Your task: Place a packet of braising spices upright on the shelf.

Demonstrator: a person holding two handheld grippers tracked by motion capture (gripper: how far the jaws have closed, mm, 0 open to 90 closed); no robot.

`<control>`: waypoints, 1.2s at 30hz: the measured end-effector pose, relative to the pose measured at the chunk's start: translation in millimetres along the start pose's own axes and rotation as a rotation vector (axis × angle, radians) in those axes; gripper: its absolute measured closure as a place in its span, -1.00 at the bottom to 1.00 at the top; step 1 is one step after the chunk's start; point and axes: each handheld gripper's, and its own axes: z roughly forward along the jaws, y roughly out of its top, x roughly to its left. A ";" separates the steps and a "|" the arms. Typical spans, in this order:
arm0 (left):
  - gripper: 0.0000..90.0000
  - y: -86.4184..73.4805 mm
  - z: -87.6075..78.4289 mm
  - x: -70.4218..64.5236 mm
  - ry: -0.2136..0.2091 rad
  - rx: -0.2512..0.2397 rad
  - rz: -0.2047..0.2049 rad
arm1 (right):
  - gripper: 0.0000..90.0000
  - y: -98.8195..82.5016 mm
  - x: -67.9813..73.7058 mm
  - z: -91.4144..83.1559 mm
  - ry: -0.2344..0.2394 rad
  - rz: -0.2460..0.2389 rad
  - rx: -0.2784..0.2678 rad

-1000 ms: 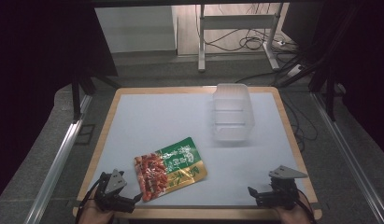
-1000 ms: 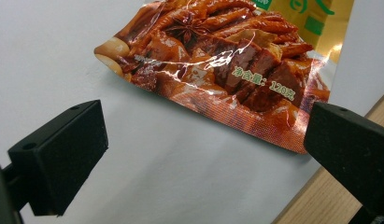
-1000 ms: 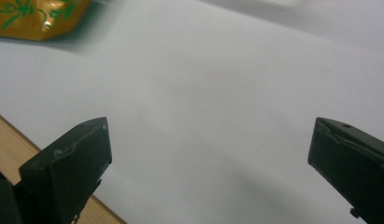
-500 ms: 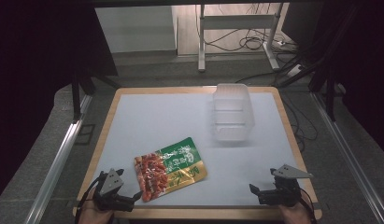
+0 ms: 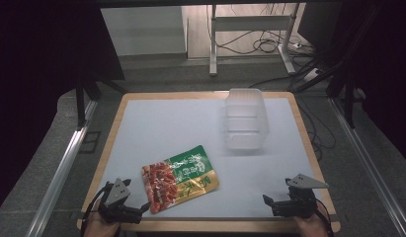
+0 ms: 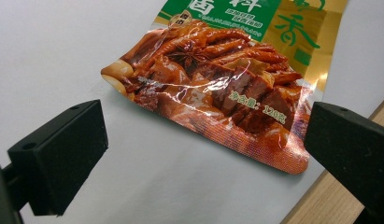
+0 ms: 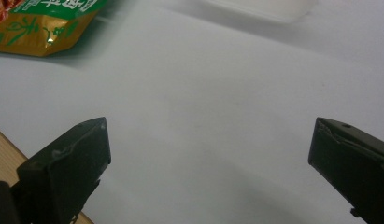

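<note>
A flat snack pouch [image 5: 180,177], red at its near end and green and gold farther off, lies on the white mat near the front left. In the left gripper view the pouch [image 6: 217,79] lies just ahead of the wide-apart jaws. My left gripper [image 5: 139,211] is open at the front edge, right beside the pouch's near corner, holding nothing. A clear plastic tub [image 5: 246,118] stands at the back right; its rim [image 7: 259,7] shows at the top of the right gripper view. My right gripper [image 5: 267,201] is open at the front right, over bare mat.
The white mat [image 5: 166,128] sits in a wooden frame [image 5: 309,143]. Metal rails run along both sides of the table. Cables and a stand's legs lie on the floor beyond the far edge.
Both grippers have drawn back a little toward the front edge of the table. The pouch and the tub have stayed where they were.
</note>
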 end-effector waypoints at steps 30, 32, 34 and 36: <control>-1.00 0.9 2.6 -2.9 -0.006 0.026 0.034 | -1.00 13.5 9.2 11.9 0.028 -0.065 -0.032; -1.00 1.0 2.7 -3.0 -0.005 0.027 0.035 | -1.00 14.8 9.9 13.2 0.033 -0.065 -0.037; -1.00 1.0 2.8 -3.0 -0.004 0.028 0.037 | -1.00 16.4 10.5 15.0 0.041 -0.067 -0.038; -1.00 1.0 3.0 -3.0 -0.006 0.028 0.035 | -1.00 16.9 10.8 15.9 0.042 -0.068 -0.040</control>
